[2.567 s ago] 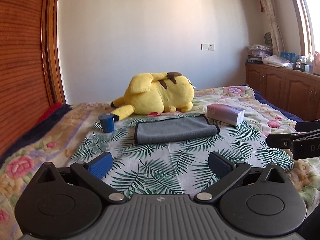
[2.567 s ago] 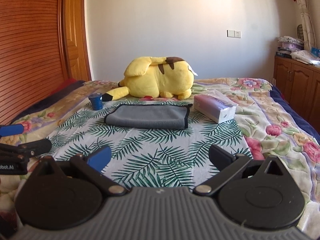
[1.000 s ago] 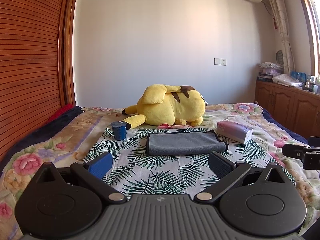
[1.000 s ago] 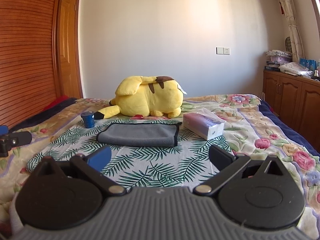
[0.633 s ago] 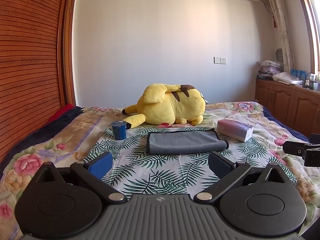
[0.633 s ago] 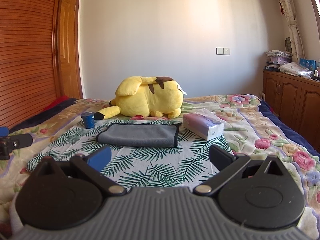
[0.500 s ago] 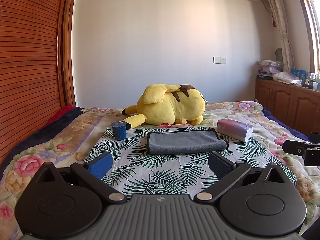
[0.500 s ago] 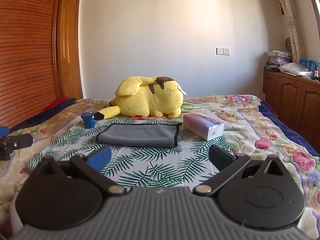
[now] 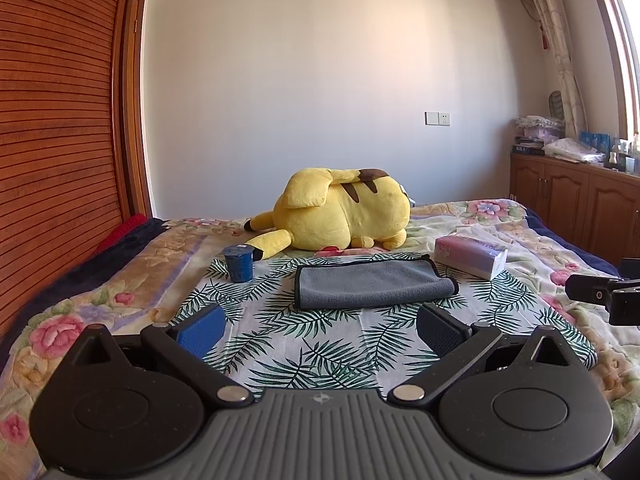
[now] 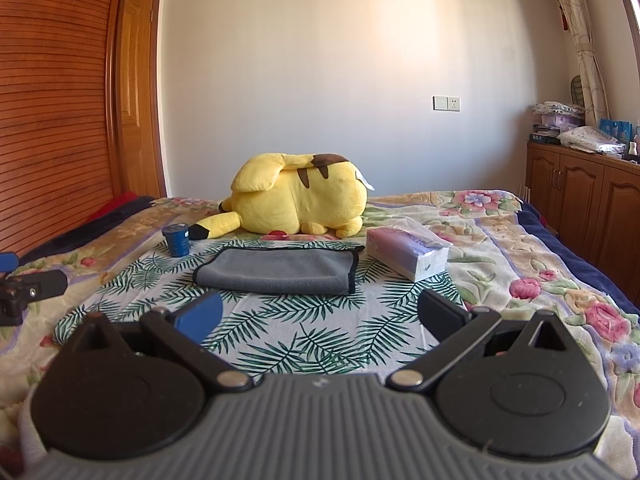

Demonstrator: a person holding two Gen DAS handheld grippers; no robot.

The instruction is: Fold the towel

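a bed (image 9: 120, 276) with a leaf-print cloth. behind the grey towel (image 9: 370, 283) lying flat on it lies a yellow plush toy (image 9: 340, 214); a tissue pack (image 10: 406, 252) sits right, its writing unreadable, a blue cup (image 9: 239, 263) left. left gripper (image 9: 320, 326) and right gripper (image 10: 318, 316) hover level, jaws wide, empty, short of the towel.

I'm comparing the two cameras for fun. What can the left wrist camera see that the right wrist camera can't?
Only the left wrist view shows the right gripper poking in at its right edge. Only the right wrist view shows the left gripper at its left edge and the wooden door. Both show the grey towel lying folded on the bed, with the yellow plush, blue cup and tissue pack around it.
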